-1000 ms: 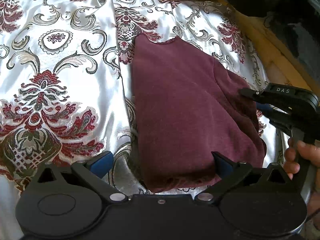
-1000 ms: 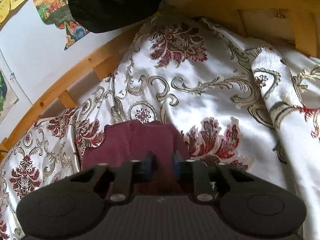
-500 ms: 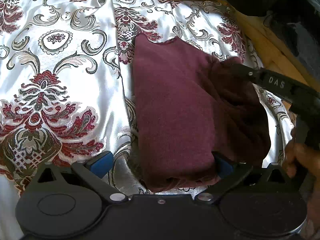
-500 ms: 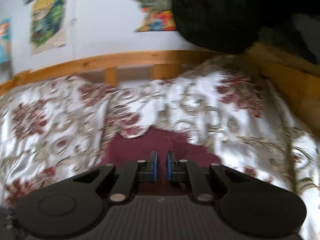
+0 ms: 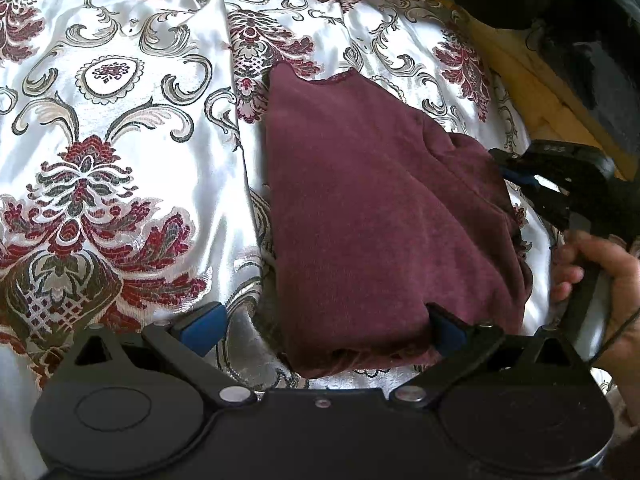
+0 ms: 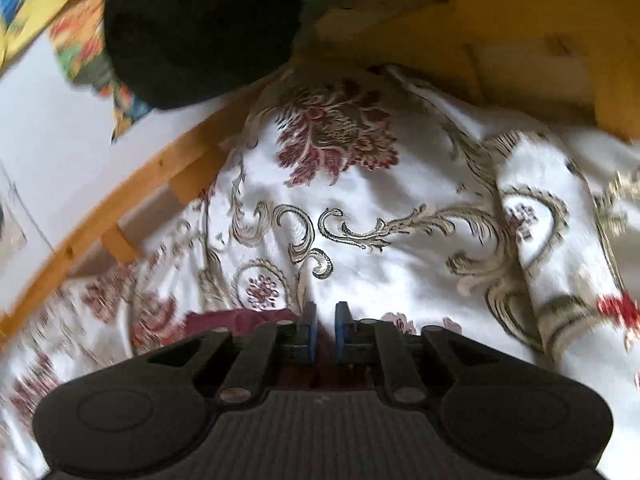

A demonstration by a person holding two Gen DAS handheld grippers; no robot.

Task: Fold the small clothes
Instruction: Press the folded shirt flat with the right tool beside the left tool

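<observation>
A folded maroon garment (image 5: 372, 216) lies centre frame on the patterned satin bedspread (image 5: 120, 128). The left gripper (image 5: 320, 326) stands wide open at its near edge, one pad touching cloth. The right gripper (image 6: 325, 326) (motion-blurred) has just been opening, a narrow gap, nothing between.

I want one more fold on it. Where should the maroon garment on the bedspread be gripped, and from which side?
Probably the bunched layers along the maroon garment's edge nearest the right gripper, approached low from that side: the cloth there humps above the bedspread, giving the fingers an edge to pinch, while the middle lies flat.
</observation>
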